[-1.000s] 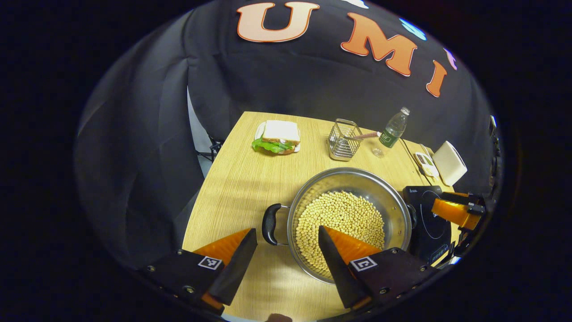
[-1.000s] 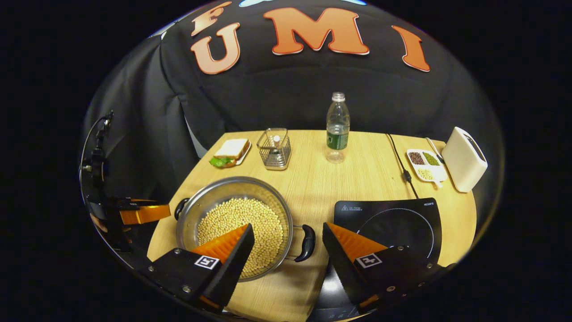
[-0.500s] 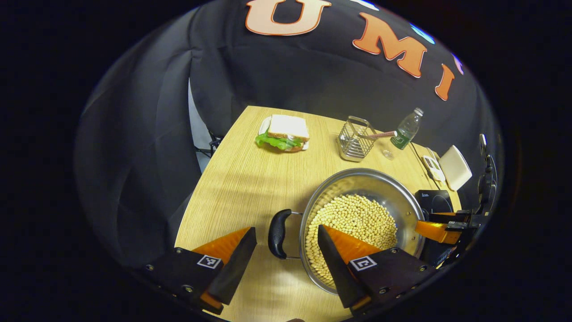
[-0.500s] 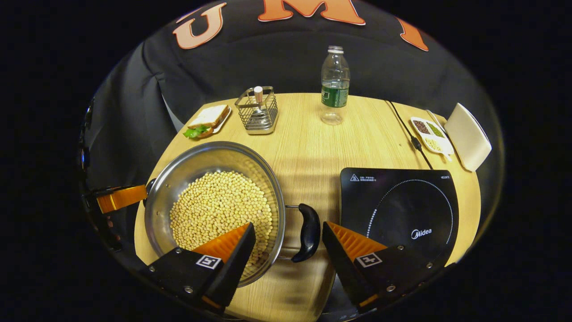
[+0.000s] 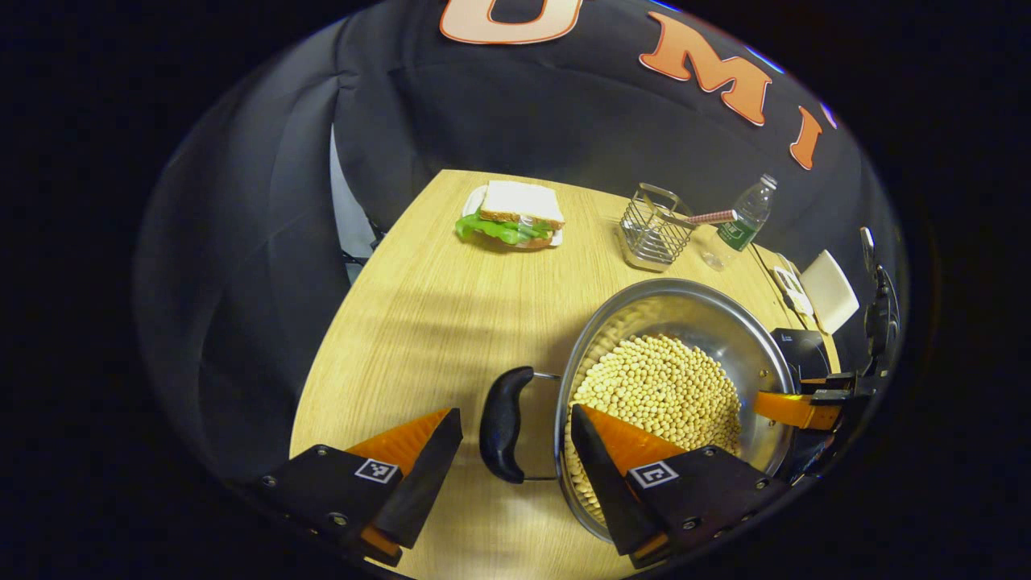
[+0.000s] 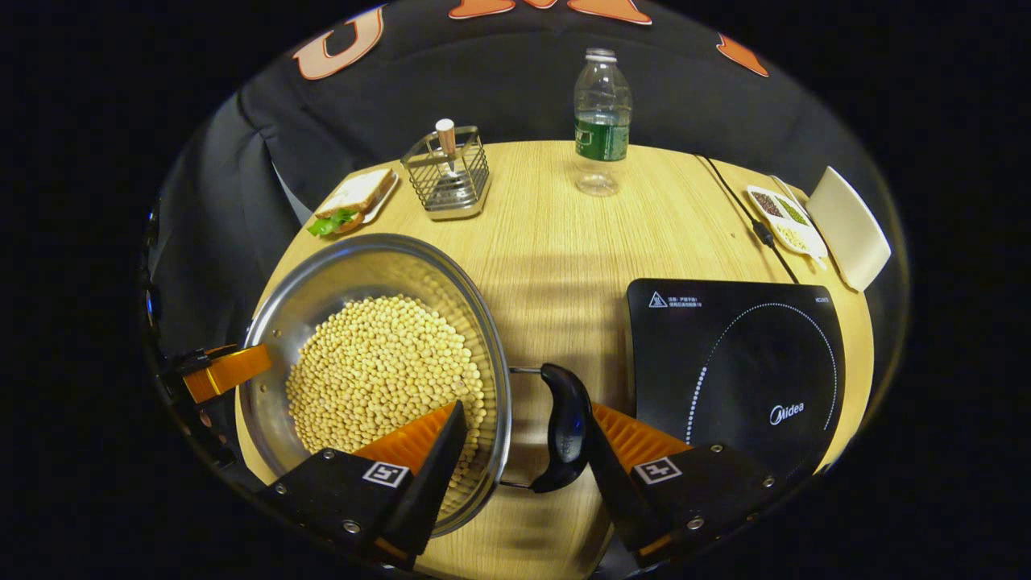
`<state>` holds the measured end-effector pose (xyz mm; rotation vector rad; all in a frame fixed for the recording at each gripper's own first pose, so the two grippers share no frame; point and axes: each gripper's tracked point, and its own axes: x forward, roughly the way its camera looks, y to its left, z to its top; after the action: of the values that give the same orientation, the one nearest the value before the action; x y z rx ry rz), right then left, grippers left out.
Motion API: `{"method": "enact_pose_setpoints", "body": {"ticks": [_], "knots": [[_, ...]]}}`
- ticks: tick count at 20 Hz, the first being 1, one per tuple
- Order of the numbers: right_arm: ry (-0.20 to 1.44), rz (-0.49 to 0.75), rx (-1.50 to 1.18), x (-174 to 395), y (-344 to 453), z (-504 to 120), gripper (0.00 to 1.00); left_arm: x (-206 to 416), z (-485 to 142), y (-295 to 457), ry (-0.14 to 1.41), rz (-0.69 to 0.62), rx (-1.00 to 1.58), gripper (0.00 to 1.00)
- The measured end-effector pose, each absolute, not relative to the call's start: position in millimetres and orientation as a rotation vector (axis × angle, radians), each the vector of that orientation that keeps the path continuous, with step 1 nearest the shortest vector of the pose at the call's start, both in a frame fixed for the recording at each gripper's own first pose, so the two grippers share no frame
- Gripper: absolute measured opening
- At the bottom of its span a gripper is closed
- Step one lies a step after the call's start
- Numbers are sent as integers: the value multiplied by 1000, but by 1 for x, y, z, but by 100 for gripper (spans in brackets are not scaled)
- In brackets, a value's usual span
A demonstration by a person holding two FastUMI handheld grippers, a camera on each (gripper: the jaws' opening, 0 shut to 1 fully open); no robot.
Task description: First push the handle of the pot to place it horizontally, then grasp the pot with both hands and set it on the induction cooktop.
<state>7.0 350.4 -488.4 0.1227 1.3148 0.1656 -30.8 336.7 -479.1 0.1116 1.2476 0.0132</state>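
Black pot handle [image 6: 565,427] between gripper [image 6: 523,451] fingers

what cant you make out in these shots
- Right gripper view: near rim of the pot is hidden behind the right gripper.
- Left gripper view: most of the cooktop is hidden behind the pot.
- Left gripper view: the tray contents are too small to tell.
- Right gripper view: the cord runs off behind the table edge.
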Motion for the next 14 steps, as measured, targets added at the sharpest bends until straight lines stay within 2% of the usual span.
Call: {"method": "enact_pose_setpoints", "body": {"ticks": [3, 5, 10, 12, 13, 14], "knots": [[1325, 145, 107, 6, 347, -497, 81, -27, -485, 341, 1241, 22, 159, 90], [1341, 150, 129, 3, 348, -503, 74, -26, -491, 339, 1239, 26, 139, 81], [1365, 151, 270, -2, 355, -510, 67, -25, -495, 335, 1212, 24, 129, 63], [1351, 144, 290, -1, 356, -510, 64, -24, -494, 335, 1192, 28, 123, 61], [1341, 145, 288, 1, 356, -510, 66, -24, -493, 334, 1180, 28, 131, 61], [1335, 142, 286, 1, 355, -510, 62, -25, -493, 335, 1166, 25, 147, 60]]}}
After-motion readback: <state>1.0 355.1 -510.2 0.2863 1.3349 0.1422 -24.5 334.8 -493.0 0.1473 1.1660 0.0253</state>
